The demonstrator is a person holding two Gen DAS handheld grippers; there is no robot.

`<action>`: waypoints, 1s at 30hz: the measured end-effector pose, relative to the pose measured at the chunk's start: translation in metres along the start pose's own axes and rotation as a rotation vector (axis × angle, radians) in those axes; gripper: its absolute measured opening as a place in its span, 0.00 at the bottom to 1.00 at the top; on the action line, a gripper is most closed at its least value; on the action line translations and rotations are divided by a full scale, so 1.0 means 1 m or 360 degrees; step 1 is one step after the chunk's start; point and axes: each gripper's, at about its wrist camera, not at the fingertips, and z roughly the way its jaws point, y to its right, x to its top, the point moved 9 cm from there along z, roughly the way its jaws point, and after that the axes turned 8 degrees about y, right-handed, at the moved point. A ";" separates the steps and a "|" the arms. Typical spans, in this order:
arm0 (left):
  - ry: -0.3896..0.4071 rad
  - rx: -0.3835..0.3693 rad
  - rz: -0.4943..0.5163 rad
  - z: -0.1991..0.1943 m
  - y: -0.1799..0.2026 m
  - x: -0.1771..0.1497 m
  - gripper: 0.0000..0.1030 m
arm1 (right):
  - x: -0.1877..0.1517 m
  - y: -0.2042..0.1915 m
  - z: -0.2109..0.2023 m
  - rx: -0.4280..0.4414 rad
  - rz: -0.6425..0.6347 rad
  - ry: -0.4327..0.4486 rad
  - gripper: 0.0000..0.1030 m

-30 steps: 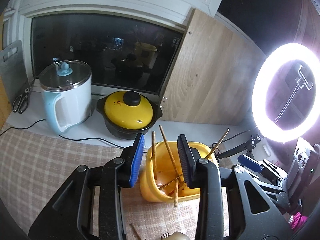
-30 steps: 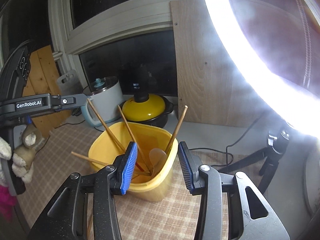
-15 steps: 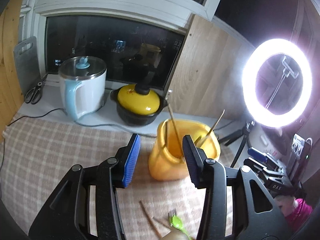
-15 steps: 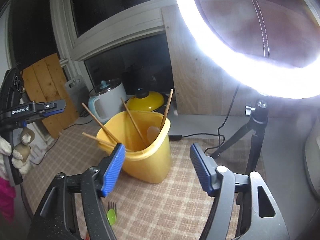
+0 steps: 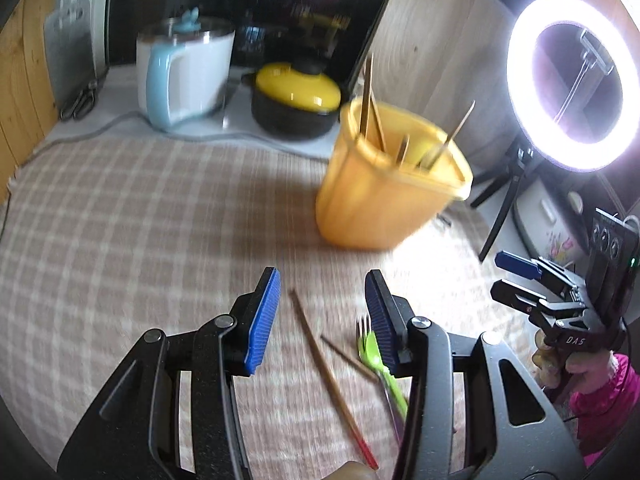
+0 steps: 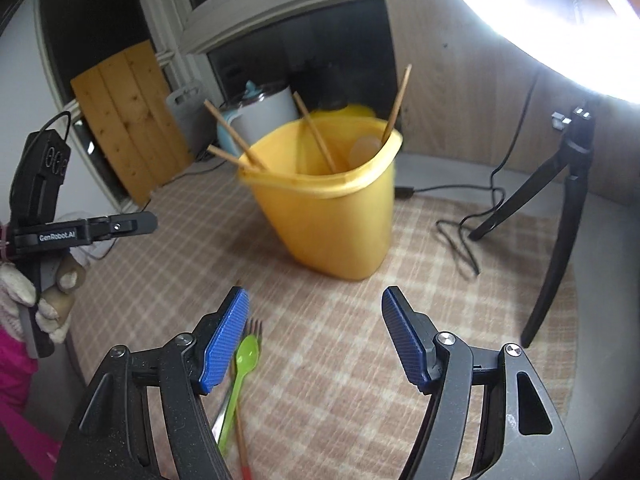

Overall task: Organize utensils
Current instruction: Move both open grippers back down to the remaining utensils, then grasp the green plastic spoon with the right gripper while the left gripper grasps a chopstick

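Now both claws hang open and empty, left claw (image 5: 320, 316) over a loose chopstick (image 5: 320, 364) on the desk (image 5: 120, 220), right claw (image 6: 314, 336) beside the green spoon (image 6: 240, 372); next, pinch one for the yellow bin (image 6: 332, 220).

Left wrist view: looks steeply down along its blue-padded fingers, close over the checked beige tablecloth (image 5: 120, 220).
Right wrist view: same downward tilt, from the opposite side.
Shared: tall yellow plastic tub (image 5: 384, 196) (image 6: 332, 208), lime-green plastic spoon (image 5: 380, 364) (image 6: 240, 368).

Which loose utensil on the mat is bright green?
The green spoon, lying beside the metal fork; the loose chopsticks nearby are brown wood.
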 end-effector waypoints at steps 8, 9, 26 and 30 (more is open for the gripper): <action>-0.0185 0.0003 -0.0002 0.026 0.002 -0.048 0.43 | -0.039 -0.015 0.028 0.0124 0.0088 -0.0249 0.67; -0.0209 0.0009 0.0000 0.029 0.002 -0.054 0.43 | -0.044 -0.017 0.032 0.0147 0.0105 -0.0284 0.67; -0.0347 0.0066 0.0022 0.061 -0.001 -0.081 0.26 | -0.089 -0.041 0.074 0.0313 0.0215 -0.0632 0.25; -0.0362 0.0088 0.0046 0.072 -0.001 -0.077 0.26 | -0.093 -0.045 0.079 0.0326 0.0247 -0.0660 0.23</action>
